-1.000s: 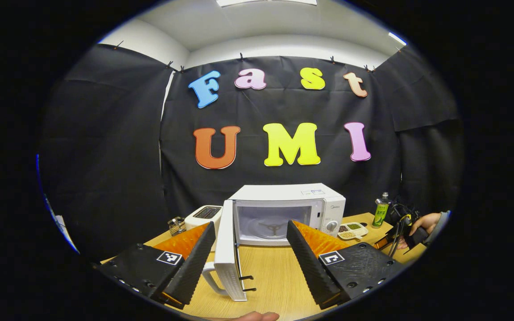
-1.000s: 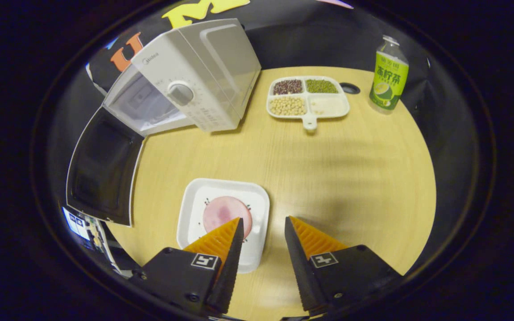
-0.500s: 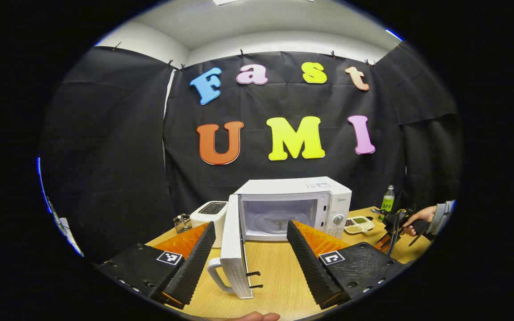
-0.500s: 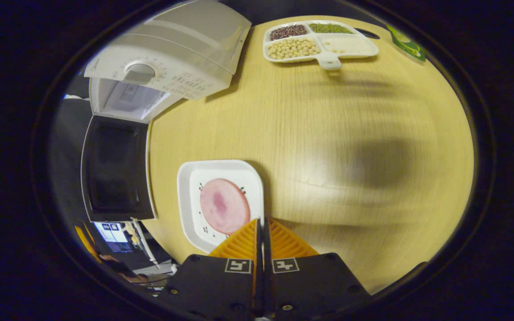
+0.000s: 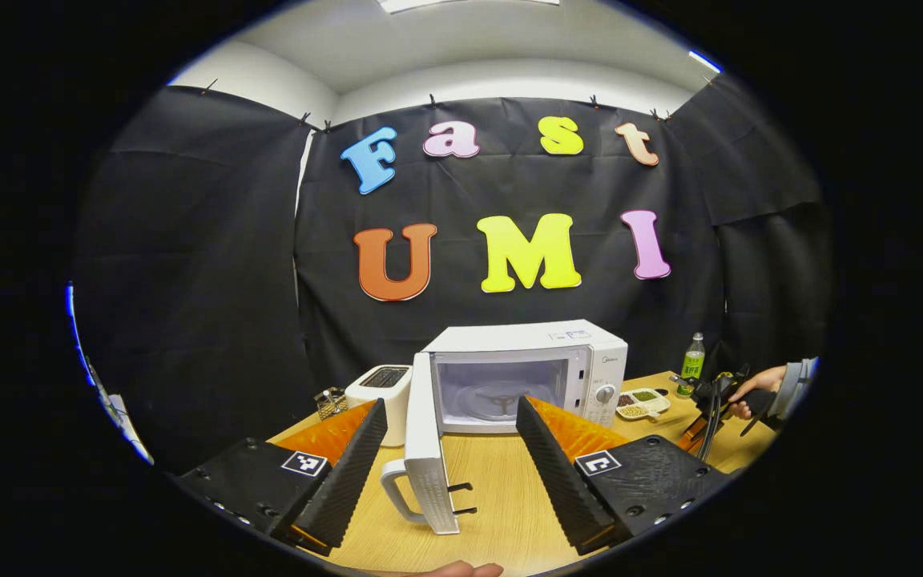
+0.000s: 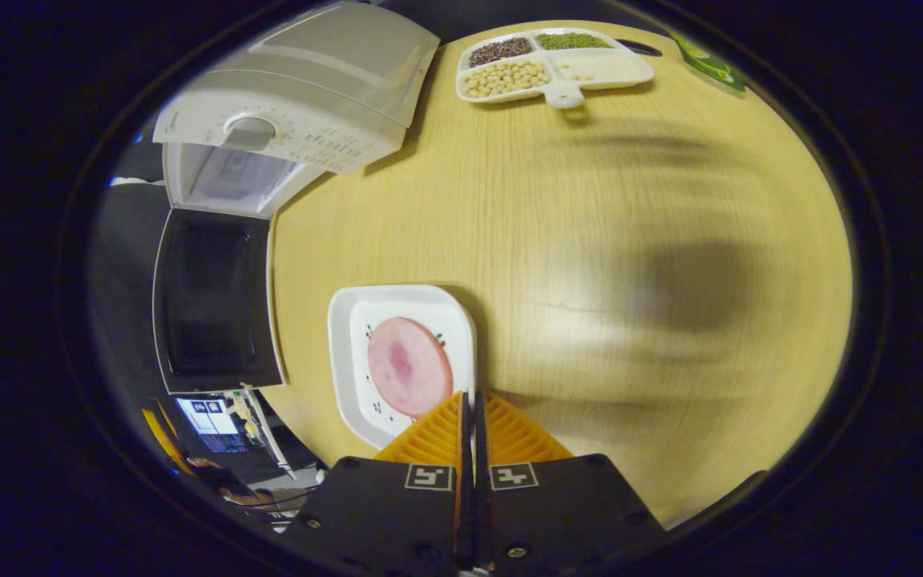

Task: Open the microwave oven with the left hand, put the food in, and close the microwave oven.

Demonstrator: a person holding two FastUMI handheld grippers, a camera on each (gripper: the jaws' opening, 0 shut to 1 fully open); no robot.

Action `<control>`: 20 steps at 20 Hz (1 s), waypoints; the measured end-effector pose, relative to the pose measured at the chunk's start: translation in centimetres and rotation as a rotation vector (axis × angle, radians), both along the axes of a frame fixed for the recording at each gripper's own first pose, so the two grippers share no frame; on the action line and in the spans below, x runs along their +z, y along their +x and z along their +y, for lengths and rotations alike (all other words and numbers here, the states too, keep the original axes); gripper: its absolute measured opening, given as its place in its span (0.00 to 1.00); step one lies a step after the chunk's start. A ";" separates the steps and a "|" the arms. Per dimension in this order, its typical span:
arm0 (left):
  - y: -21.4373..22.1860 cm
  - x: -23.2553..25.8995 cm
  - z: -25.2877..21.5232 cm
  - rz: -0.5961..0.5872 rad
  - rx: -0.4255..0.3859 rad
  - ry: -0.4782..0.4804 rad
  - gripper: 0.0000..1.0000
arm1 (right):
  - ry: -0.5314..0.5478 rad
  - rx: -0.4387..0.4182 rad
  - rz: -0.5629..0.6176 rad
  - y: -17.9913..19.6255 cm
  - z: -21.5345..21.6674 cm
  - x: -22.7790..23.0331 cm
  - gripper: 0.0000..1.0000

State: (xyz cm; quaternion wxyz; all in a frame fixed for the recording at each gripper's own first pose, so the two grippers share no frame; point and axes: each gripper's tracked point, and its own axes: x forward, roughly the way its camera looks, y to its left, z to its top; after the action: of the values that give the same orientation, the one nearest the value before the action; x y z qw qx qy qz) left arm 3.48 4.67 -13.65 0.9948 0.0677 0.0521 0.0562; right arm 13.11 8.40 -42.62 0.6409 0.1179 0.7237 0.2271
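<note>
Right gripper view, square white plate [image 6: 349, 320], round pink slice [image 6: 409, 365], wood-grain table [image 6: 630, 240]

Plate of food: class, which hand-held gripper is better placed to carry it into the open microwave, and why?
Right. The right hand-held gripper is closed on the plate's rim, while the left hand-held gripper hangs open near the microwave door.

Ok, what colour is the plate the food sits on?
White, with small dark specks; the plate shows best in the right gripper view, under the pink slice.
</note>
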 end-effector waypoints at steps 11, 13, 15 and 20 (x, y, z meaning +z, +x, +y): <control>-1.4 -0.6 3.7 -0.007 0.020 -0.047 0.96 | 0.026 0.038 -0.091 -1.3 5.1 6.1 0.04; -1.8 -0.4 4.4 -0.018 0.022 -0.043 0.96 | 0.041 0.039 -0.097 -1.7 7.2 6.9 0.04; -2.1 -0.3 5.3 -0.023 0.033 -0.031 0.96 | 0.058 -0.008 -0.086 -1.9 9.5 7.1 0.04; -3.1 -0.6 6.9 -0.011 0.044 -0.023 0.96 | 0.061 -0.157 -0.048 -2.2 14.3 6.0 0.04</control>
State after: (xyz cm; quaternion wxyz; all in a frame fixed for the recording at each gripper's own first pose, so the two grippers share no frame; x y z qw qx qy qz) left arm 0.36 11.60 -14.25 0.9943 0.0548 0.0488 0.0778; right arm 10.96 22.70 -36.59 0.6699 0.1884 0.6895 0.2008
